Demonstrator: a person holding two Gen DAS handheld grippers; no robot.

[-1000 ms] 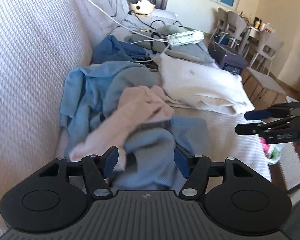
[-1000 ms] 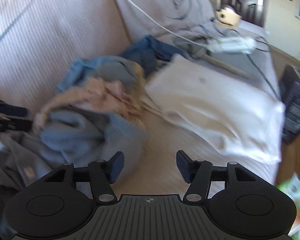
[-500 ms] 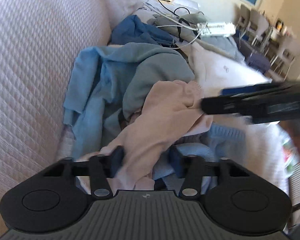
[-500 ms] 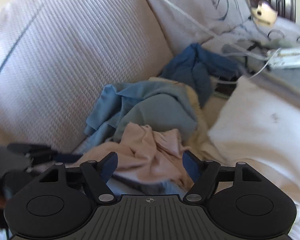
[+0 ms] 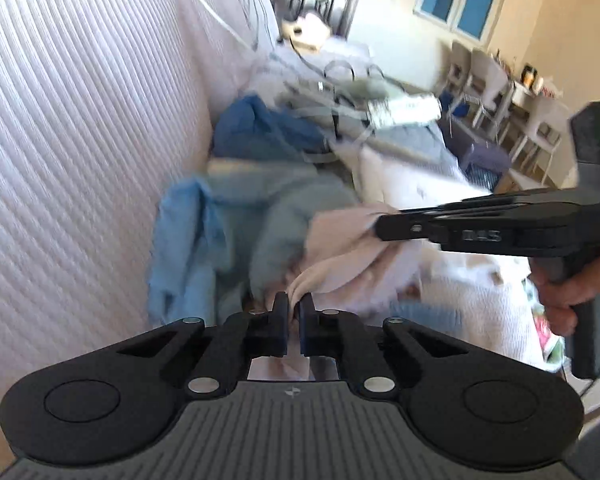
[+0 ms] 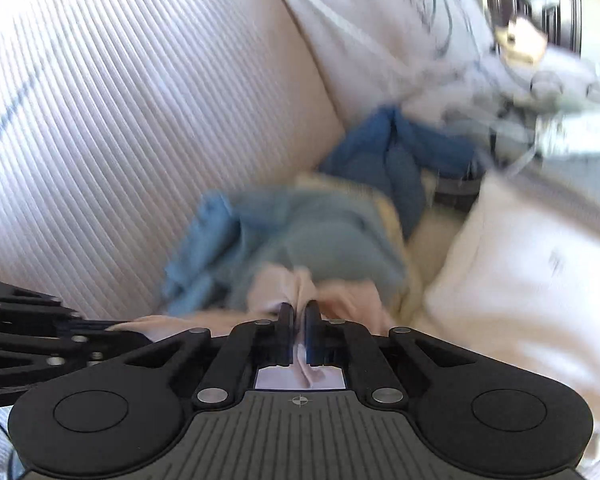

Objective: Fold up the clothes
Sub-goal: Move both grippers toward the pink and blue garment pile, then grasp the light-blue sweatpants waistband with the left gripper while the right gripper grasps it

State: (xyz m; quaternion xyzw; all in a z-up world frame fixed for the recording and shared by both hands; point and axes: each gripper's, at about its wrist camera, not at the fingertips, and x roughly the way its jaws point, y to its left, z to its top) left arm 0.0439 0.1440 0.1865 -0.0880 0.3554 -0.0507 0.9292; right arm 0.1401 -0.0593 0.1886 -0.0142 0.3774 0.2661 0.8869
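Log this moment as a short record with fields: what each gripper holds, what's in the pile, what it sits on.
left gripper: shut on pink garment
right gripper: shut on pink garment, another part
pile: light blue garments, dark blue garment
surface: white ribbed sofa
beside pile: white pillow

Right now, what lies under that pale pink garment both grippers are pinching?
Under the pale pink garment sits a rumpled grey-blue garment and a light blue knit. Anything deeper is covered.
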